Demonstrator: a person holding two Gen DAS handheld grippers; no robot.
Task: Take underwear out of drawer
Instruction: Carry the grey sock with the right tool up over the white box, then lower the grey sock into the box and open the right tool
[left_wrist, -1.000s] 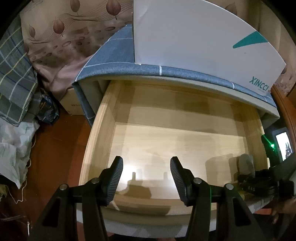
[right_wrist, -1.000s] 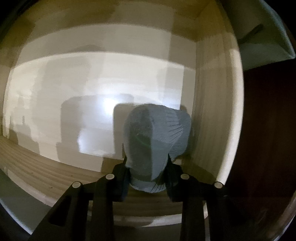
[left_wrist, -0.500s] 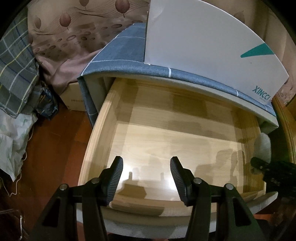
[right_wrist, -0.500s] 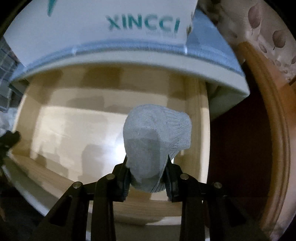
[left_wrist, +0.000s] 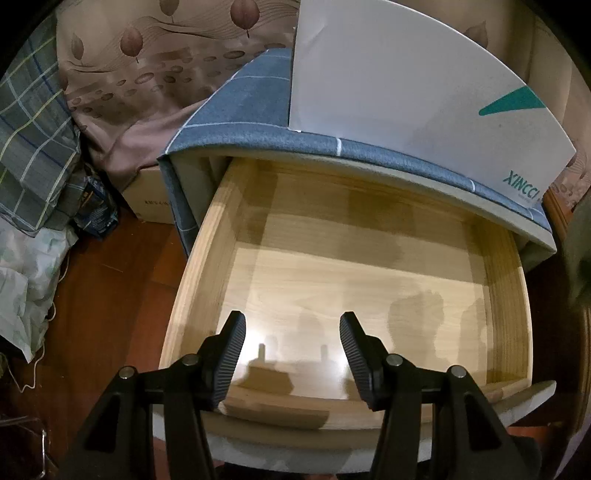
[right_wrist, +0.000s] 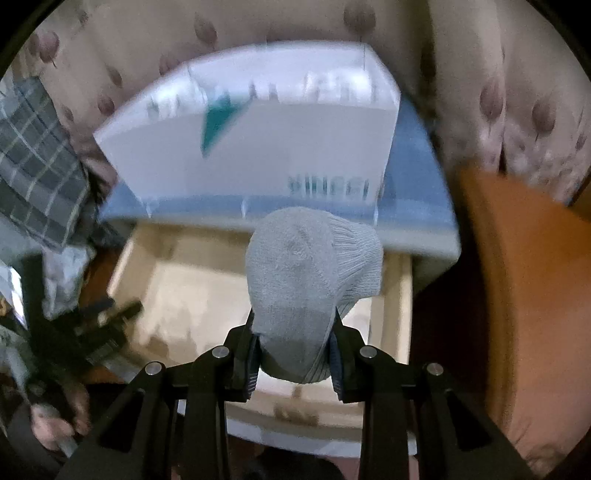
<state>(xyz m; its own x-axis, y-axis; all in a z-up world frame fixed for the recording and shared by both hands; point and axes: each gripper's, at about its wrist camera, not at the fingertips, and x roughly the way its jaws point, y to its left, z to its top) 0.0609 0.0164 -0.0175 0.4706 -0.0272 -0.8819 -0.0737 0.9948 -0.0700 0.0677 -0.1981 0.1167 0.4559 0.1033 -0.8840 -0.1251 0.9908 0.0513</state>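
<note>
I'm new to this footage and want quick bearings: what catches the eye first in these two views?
The grey knitted garment, clamped in the right hand-held gripper, fills the middle of the right wrist view, above the open wooden drawer. In the left wrist view the left hand-held gripper hangs open over the drawer's bare bottom. A white box with teal lettering stands on the blue-covered cabinet top behind.

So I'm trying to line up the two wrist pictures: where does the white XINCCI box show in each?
Left wrist view: the white box fills the upper right, standing on the blue checked cabinet top above the open drawer.
Right wrist view: the white box sits upper centre, blurred, behind the grey knit garment clamped in the right gripper.
Shared landmark: the open wooden drawer just below the box.
</note>
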